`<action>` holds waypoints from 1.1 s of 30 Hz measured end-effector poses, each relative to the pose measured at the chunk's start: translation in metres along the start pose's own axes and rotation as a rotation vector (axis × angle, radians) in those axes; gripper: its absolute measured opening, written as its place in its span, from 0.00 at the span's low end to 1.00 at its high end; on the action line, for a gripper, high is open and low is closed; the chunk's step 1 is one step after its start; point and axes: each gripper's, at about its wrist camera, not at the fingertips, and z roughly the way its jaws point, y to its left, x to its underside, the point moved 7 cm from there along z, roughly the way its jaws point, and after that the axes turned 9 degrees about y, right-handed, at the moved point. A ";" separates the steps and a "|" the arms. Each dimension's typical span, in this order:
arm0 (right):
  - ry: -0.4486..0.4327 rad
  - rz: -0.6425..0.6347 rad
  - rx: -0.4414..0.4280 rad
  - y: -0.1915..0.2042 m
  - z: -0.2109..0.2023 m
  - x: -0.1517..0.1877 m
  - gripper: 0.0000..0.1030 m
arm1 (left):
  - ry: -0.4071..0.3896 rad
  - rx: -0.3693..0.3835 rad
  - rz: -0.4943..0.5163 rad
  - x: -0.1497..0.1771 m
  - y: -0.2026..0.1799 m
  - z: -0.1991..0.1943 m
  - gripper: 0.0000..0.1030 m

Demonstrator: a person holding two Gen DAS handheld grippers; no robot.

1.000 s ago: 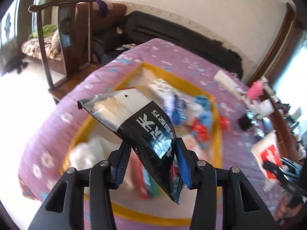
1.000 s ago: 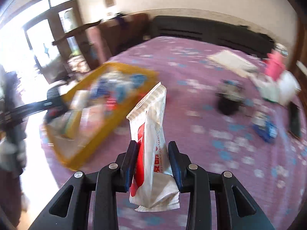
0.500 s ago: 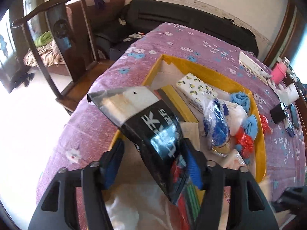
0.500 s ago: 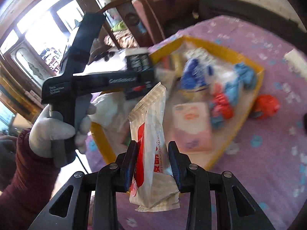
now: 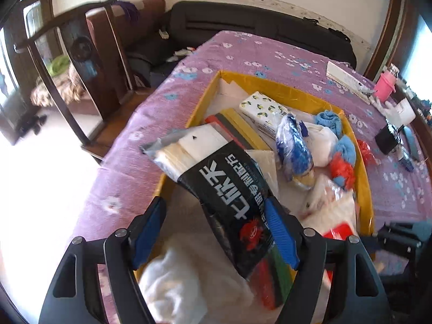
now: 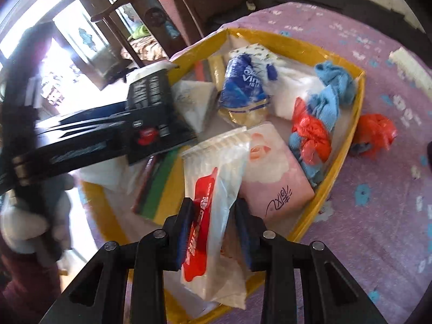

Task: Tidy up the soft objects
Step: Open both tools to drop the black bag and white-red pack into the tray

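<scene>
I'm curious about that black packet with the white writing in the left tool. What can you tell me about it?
The glossy black plastic packet carries large white characters and a small red emblem; its clear upper end shows stacked white sheets inside. It hangs tilted over the yellow tray, clear end up and away. The left gripper is opening around it: the packet lies against the right blue pad, while the left pad stands clear of it.

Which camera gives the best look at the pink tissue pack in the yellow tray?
The right wrist view. There the pink tissue pack lies near the middle of the picture, its top and writing plain, only its near-left edge behind the held white-and-red packet. In the left wrist view I cannot make it out.
</scene>
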 end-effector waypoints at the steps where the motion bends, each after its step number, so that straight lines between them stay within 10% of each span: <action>1: -0.012 -0.011 0.025 -0.002 -0.001 -0.002 0.36 | -0.014 -0.019 0.011 0.001 0.000 -0.007 0.76; 7: -0.077 -0.080 0.050 0.011 -0.015 0.007 0.67 | -0.093 -0.116 0.059 0.002 0.007 -0.040 0.85; 15: -0.257 0.029 0.064 -0.035 -0.079 0.029 0.75 | -0.090 -0.099 0.035 0.004 0.012 -0.040 0.83; 18: -0.285 0.093 0.067 -0.059 -0.092 0.037 0.75 | -0.050 -0.110 0.043 0.000 0.000 -0.027 0.41; 20: -0.291 0.133 0.065 -0.071 -0.096 0.040 0.75 | -0.018 -0.095 0.024 -0.011 -0.003 -0.013 0.38; 25: -0.287 0.215 0.040 -0.095 -0.101 0.057 0.75 | 0.013 -0.206 0.029 -0.026 -0.005 0.008 0.43; 27: -0.292 0.224 0.048 -0.102 -0.103 0.064 0.75 | 0.006 -0.262 0.043 -0.023 -0.006 0.005 0.62; 33: -0.332 0.260 0.015 -0.125 -0.114 0.079 0.75 | 0.014 -0.189 0.075 0.003 -0.021 -0.012 0.67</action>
